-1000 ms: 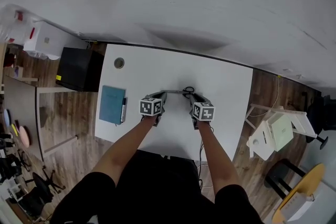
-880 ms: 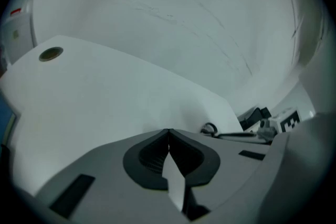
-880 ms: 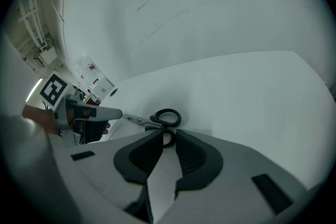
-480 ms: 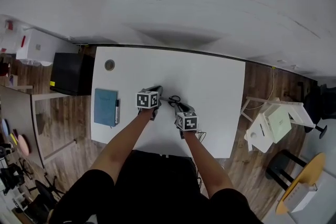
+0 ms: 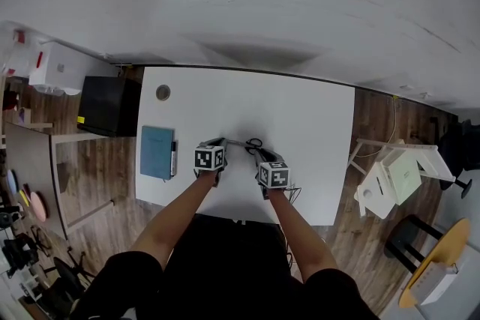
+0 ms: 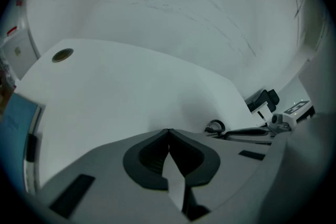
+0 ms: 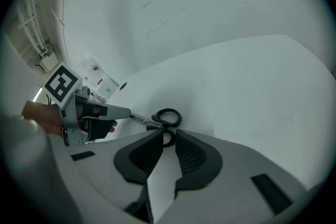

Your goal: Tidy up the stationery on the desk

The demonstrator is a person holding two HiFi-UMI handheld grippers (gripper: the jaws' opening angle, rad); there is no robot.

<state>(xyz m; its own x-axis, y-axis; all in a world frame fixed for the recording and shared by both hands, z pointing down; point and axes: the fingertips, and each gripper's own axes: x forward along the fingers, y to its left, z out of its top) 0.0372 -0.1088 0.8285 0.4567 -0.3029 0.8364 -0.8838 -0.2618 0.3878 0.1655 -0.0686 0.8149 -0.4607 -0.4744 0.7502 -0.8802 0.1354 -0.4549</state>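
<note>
Scissors [image 5: 252,144] sit mid-desk [image 5: 307,112], about halfway between the left and right edges, held from both ends. Left gripper [image 5: 223,140] jaws are pressed together, and the blade end runs straight out of their tip in the right gripper view. Right gripper [image 5: 259,154] jaws are closed down to a narrow gap with the lower handle loop between the tips. Blue notebook [image 5: 156,152] lies at the left edge, with a pen [image 5: 173,158] just beside it. Tape roll [image 5: 163,92] is near the far-left corner.

We see soft, even indoor light on the white rectangular surface [image 5: 300,109]; a faint shadow falls on the pale grey wall [image 5: 255,56] behind. Both gripper views are dimmer, bluish, fisheye-bent, black-cornered; near jaws blur, black-handled scissors [image 7: 153,121] look sharp.
</note>
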